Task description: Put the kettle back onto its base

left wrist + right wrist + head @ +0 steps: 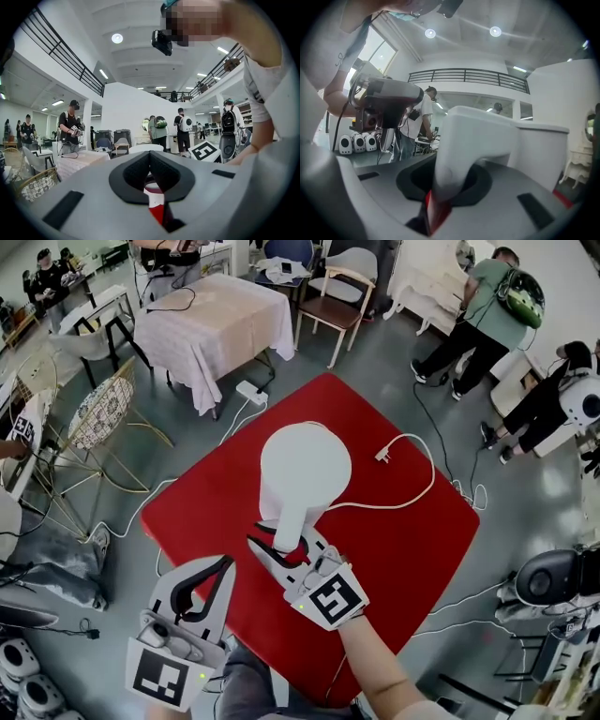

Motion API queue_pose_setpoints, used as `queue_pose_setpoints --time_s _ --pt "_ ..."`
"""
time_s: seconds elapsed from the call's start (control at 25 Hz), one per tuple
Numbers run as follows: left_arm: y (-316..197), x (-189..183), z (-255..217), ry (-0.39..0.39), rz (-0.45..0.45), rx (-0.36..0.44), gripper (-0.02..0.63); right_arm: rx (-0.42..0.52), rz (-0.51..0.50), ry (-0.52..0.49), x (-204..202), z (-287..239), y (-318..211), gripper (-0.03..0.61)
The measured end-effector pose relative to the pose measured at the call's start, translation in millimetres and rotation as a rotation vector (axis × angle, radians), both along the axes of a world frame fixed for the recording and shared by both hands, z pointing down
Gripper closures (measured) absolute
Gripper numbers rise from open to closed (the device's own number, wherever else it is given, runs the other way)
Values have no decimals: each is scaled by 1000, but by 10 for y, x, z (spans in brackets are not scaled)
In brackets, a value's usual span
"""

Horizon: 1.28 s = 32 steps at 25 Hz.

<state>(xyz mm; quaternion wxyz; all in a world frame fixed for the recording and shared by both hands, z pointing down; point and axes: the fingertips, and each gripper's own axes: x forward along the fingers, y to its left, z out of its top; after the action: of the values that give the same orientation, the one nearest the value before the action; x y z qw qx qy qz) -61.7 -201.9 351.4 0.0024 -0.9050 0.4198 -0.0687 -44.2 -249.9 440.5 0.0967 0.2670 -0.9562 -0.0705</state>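
Note:
A white kettle (305,470) stands on the red table (403,549), seen from above in the head view. Its handle (289,526) points toward me, and my right gripper (281,554) is shut on it. In the right gripper view the handle (459,150) fills the gap between the jaws, with the kettle body (539,150) just beyond. A white cord (427,488) runs out from under the kettle to a loose plug (382,455). The base is hidden beneath the kettle. My left gripper (202,587) hangs off the table's near left edge, shut and empty, its pads (140,171) meeting at the tips.
A table with a white cloth (211,320) stands at the back left, with wicker chairs (98,413) nearer on the left. A power strip (251,392) lies on the floor behind the red table. People (487,306) stand at the back right. A wooden chair (337,296) is behind.

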Motion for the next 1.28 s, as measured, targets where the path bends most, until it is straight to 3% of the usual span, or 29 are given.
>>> queue_pose_setpoints --time_s 0.28,0.44,0.68,1.04,1.28 --pt "82 52 7 -6 7 0 603 37 38 -38 72 -20 23 500" --pt "87 37 17 -3 7 -6 603 -21 83 -128 218 -18 13 466" --pt "176 119 -1 -5 25 2 604 -19 139 -71 418 20 122 451" --pt "311 295 -15 -8 57 14 603 -47 231 -93 784 60 175 432" --pt "437 349 -85 -8 68 21 603 -117 261 -201 1036 75 227 399"
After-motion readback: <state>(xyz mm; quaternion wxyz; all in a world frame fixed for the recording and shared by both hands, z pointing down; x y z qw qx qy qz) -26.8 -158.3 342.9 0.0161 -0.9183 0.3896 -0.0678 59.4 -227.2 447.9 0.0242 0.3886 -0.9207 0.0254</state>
